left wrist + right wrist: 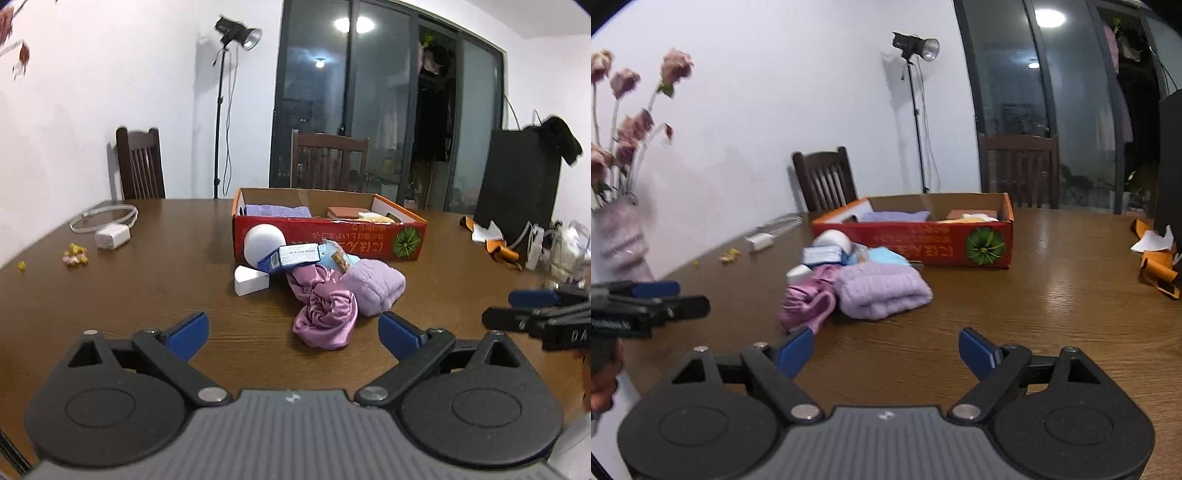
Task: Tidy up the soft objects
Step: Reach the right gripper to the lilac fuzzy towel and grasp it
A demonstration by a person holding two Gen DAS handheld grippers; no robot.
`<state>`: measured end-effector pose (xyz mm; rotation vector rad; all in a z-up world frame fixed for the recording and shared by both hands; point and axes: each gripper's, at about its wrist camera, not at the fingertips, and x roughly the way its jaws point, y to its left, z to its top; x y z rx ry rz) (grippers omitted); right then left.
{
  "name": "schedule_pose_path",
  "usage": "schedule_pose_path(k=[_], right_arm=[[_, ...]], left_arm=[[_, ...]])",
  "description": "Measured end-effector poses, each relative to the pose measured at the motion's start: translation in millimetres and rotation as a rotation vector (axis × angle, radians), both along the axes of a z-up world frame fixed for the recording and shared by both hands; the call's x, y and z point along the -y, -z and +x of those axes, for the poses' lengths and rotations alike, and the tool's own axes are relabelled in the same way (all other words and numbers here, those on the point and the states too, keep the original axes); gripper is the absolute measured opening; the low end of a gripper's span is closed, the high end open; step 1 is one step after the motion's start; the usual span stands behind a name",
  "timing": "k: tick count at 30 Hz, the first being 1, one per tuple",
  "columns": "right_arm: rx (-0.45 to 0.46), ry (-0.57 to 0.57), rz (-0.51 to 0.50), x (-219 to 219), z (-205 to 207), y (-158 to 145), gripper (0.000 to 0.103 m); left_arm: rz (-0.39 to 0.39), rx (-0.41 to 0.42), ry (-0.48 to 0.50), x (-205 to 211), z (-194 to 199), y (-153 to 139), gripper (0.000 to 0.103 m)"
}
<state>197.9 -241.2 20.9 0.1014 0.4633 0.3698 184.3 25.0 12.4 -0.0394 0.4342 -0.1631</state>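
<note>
A heap lies on the brown table in front of a red cardboard box (332, 236) (931, 243). It holds a shiny pink satin cloth (325, 314) (805, 306), a folded lilac plush towel (373, 286) (882, 291), a white foam ball (264, 242), a white wedge (251, 282), a blue-and-white packet (291, 256) (822, 254) and a light blue cloth (886, 256). Inside the box lie a lilac towel (277, 211) and some orange and yellow pieces. My left gripper (293, 328) stands open just short of the pink cloth, nothing between its fingers. My right gripper (886, 350) is open too, near the heap's right side.
A white charger with coiled cable (110, 236) and small yellow bits (75, 254) lie at the table's left. A vase of dried pink flowers (620, 240) stands left. Orange-and-white scraps (1156, 262) and a black panel (517, 184) are on the right. Two dark chairs stand beyond.
</note>
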Motion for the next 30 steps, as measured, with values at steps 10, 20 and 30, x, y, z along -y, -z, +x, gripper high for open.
schedule_pose_path(k=[10, 20, 30], right_arm=[[-0.056, 0.016, 0.083, -6.2, 79.4, 11.0, 0.082], [-0.199, -0.027, 0.148, -25.9, 179.0, 35.0, 0.053], [-0.198, -0.06, 0.243, 3.2, 92.5, 25.7, 0.019]], left_arm=[[-0.192, -0.023, 0.129, 27.5, 56.4, -6.3, 0.055], [-0.228, -0.236, 0.094, 59.8, 135.0, 25.5, 0.037], [-0.3, -0.277, 0.235, 48.2, 86.0, 17.1, 0.024]])
